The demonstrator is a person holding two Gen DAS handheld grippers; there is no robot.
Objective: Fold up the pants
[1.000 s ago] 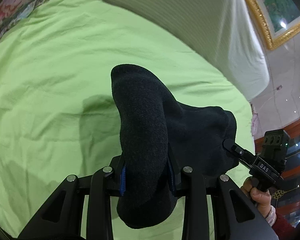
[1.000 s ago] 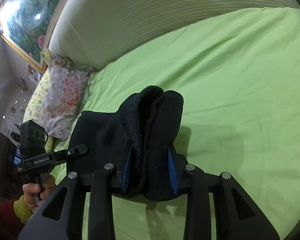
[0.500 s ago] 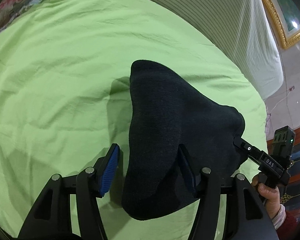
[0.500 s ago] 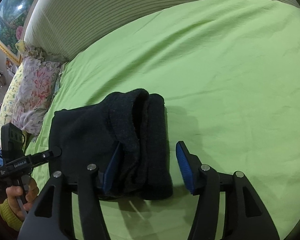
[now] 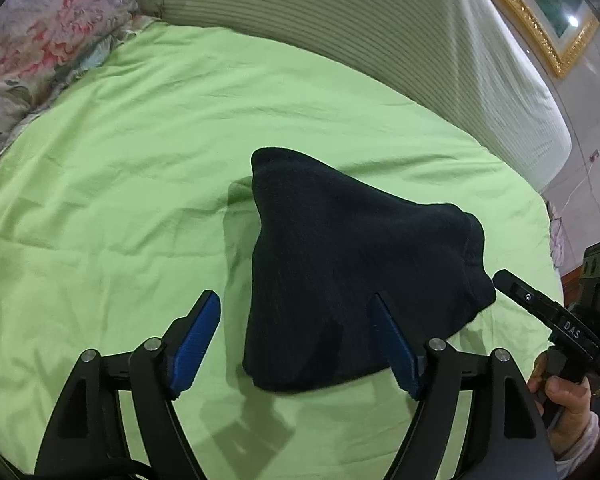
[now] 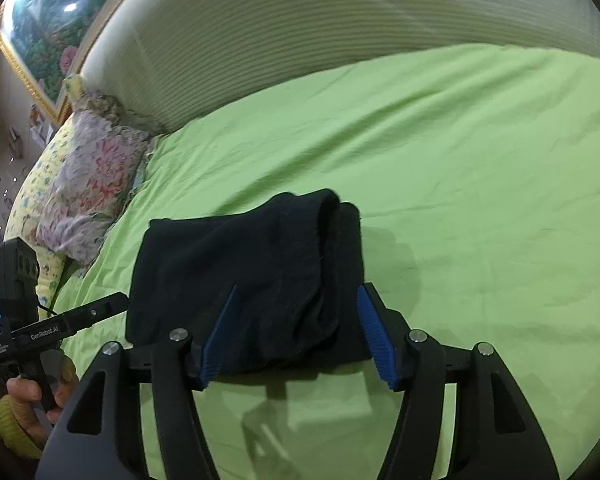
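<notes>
The black pants [image 5: 352, 276] lie folded in a thick bundle on the green bed sheet [image 5: 120, 208]; they also show in the right wrist view [image 6: 252, 280]. My left gripper [image 5: 296, 312] is open, its blue pads either side of the bundle's near left end, holding nothing. My right gripper [image 6: 296, 300] is open too, its jaws straddling the bundle's near right end. The right gripper also shows at the bundle's right edge in the left wrist view [image 5: 548, 312], and the left gripper at its left edge in the right wrist view [image 6: 60, 324].
A striped padded headboard [image 5: 380, 32] runs along the far side of the bed. Floral pillows [image 6: 92, 184] lie at the left, also in the left wrist view [image 5: 40, 40]. A gold-framed painting [image 6: 48, 28] hangs on the wall.
Both grippers have opened and let go of the pants. The bundle has dropped from a raised hold onto the sheet, and both grippers have drawn back a little.
</notes>
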